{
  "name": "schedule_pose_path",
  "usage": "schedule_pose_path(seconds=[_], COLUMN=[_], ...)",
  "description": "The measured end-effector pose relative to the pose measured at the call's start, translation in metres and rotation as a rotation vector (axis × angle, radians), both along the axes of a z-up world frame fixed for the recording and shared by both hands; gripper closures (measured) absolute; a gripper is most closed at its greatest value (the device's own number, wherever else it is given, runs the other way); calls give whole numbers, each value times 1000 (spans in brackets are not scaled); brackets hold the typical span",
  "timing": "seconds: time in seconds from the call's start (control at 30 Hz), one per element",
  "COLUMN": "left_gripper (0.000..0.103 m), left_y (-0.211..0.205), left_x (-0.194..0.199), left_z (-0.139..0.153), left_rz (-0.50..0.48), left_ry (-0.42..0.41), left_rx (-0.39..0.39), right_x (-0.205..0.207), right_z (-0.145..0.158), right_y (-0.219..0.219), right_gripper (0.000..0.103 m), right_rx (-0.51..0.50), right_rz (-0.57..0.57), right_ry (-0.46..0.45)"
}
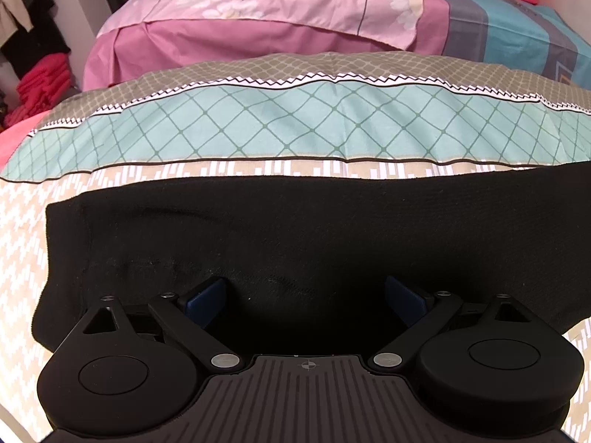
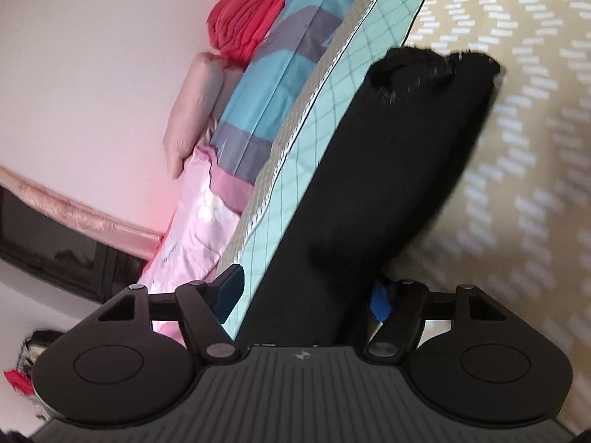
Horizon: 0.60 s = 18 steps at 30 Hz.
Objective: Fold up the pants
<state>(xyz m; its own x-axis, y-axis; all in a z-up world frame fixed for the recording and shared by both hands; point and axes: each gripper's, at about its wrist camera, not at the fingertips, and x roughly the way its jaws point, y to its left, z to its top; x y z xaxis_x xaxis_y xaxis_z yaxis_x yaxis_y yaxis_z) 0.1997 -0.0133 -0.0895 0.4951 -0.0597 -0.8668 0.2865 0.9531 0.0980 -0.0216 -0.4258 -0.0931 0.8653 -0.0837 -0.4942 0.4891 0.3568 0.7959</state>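
The black pants (image 1: 295, 232) lie folded into a long flat band across the patterned bedspread (image 1: 22, 243). My left gripper (image 1: 304, 297) hovers low over the near edge of the pants, its blue-padded fingers (image 1: 207, 297) spread wide and holding nothing. In the right wrist view the pants (image 2: 388, 170) run away from the camera as a long band, with the leg ends at the far end. My right gripper (image 2: 306, 295) is open with the near end of the pants between its spread fingers (image 2: 380, 301); no grip shows.
Folded quilts lie beyond the pants: a teal diamond-pattern one (image 1: 295, 122), a pink floral one (image 1: 258, 7) and a blue-grey one (image 1: 517, 33). Red folded clothes (image 1: 40, 85) sit at the left and against the wall (image 2: 243, 22). A pink bolster (image 2: 192, 110) lies by the wall.
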Motion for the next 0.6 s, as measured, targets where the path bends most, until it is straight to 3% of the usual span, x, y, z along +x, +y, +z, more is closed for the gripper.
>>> schedule_pose_path(seconds=[0.07,0.1,0.2,0.27,0.4,0.47,0.6], left_gripper=[0,0,0,0,0,0,0], left_y=[1,1,-2,-2,1,3,13], left_x=[0,0,1,2,1,-1,-1], left_z=[0,0,0,3,19,27,41], left_rz=[-1,-1,2,9,25,30,49], left_ry=[0,1,3,11,0,-27,-67], left_rx=[-3,-4,3,10,23,61,90], right_x=[2,4,6,6,14,10,11], right_z=[3,3,-7,-13,14,21,18], right_y=[7,5,-14,-19,-4,1,9], right_gripper=[32,41,85,85,83,83,83], right_rx=[-66,-85,-31,19,-163,-179,-215], right_rz=[55,55,-50,-76,-35,-49,-42], right_ry=[24,34,40,18,127,106,169])
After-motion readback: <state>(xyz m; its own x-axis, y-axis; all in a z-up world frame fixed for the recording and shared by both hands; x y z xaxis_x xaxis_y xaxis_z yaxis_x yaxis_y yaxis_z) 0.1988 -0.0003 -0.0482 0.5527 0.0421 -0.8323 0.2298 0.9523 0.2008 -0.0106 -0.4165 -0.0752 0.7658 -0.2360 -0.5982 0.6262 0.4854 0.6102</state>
